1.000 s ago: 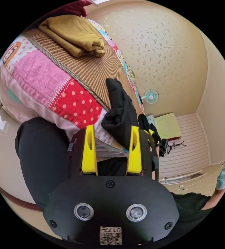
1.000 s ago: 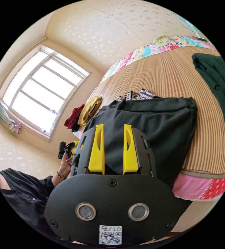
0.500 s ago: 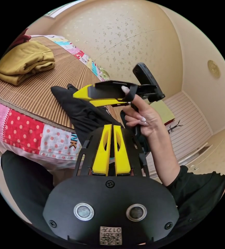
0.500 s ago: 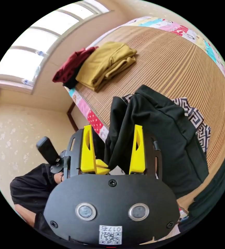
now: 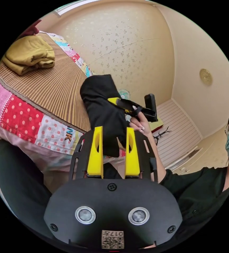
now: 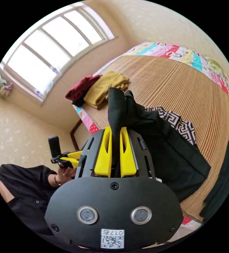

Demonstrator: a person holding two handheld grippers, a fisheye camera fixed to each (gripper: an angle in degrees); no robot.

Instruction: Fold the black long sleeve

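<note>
Black long sleeve [image 6: 156, 147], bunched, tool-pinched [image 6: 115, 143]

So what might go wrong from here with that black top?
The right gripper pinches just a narrow fold of the black long sleeve, so the cloth could slip out when lifted. The left gripper is open with cloth between its jaws; closing now may catch a bunched wad. Part of the garment lies over the patterned cloth, which might be dragged along.
</note>
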